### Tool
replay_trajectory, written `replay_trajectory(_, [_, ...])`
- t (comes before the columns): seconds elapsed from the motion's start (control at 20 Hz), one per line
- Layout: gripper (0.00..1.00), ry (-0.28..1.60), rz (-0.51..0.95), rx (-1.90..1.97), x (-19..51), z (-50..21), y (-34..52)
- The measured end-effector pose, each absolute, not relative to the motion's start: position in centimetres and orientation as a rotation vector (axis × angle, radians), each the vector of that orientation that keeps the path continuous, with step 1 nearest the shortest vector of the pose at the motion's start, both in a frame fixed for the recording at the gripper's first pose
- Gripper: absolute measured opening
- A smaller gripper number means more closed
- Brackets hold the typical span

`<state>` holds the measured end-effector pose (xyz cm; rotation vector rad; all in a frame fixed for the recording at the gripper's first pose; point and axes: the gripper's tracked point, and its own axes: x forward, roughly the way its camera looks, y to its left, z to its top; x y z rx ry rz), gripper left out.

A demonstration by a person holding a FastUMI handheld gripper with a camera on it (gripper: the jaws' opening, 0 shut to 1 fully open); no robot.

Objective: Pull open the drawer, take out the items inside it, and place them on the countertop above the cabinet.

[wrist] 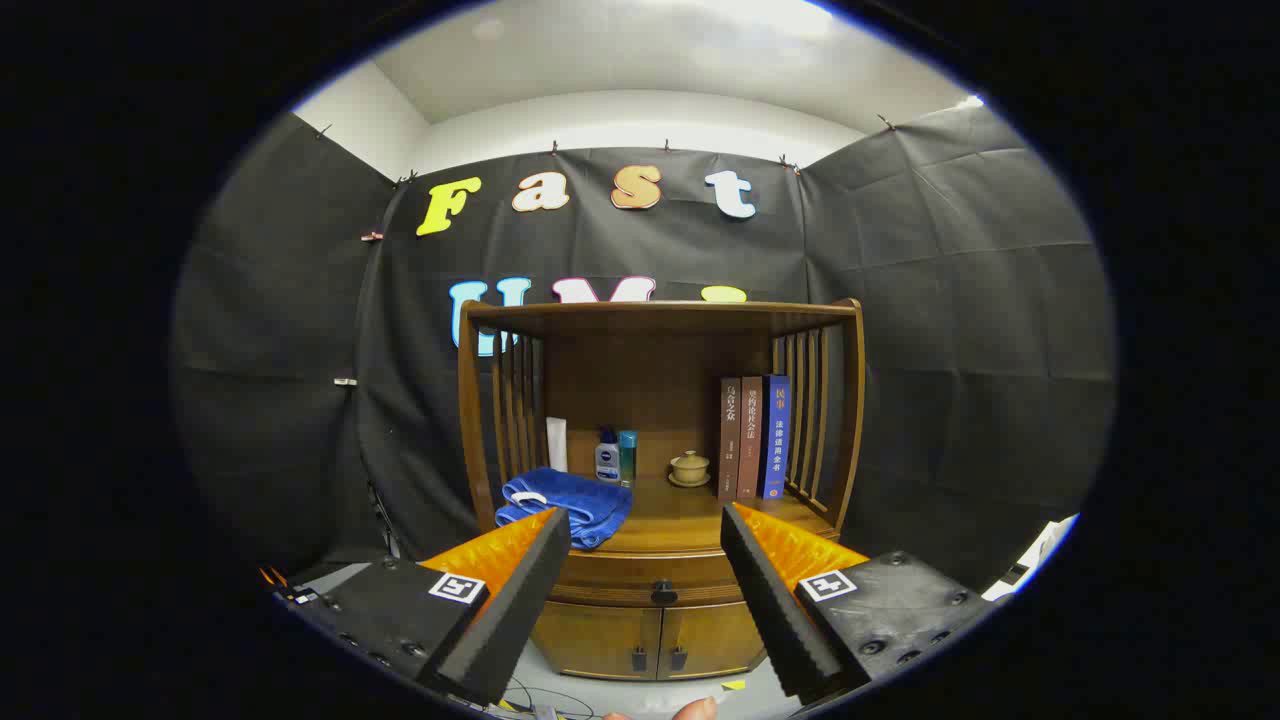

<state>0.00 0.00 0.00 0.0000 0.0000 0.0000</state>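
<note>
Tongs (645, 535) released, nothing between them; ahead I count one shut drawer (655, 580), one towel (570, 505), three books (755, 437), two bottles (616, 456).

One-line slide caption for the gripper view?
Open gripper faces the cabinet's shut drawer; towel and books on the countertop.

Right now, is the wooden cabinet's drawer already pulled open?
No, the curved wooden drawer sits flush under the countertop, its dark knob untouched, between and beyond the open tongs.
</note>
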Motion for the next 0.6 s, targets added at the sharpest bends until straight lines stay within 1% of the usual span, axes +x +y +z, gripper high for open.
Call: replay_trajectory(0.6, [0.98, -0.004, 0.003, 0.011, 0.02, -0.06, 0.24])
